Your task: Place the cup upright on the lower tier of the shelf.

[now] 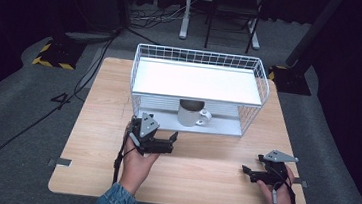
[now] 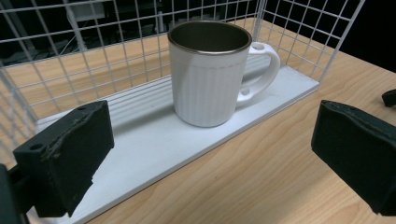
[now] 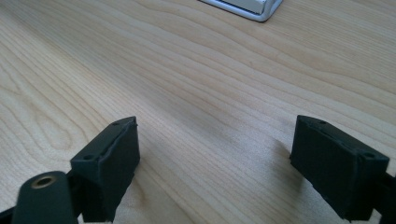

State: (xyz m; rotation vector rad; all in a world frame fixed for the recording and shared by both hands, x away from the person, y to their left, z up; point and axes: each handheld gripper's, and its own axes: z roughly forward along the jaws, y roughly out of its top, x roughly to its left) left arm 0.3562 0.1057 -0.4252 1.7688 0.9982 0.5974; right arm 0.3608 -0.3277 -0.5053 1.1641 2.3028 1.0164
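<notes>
Left tool [image 2: 212,154] jaws apart, empty: square up on mug [image 2: 208,74] body, avoid handle; right tool [image 3: 215,163] spread, parked on tabletop [image 3: 196,84].

No legible text or labels anywhere

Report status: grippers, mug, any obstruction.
Left gripper open, aimed at white mug, not touching. Right gripper open, empty, low over table. Mug upright on lower shelf of wire rack; front approach open.
</notes>
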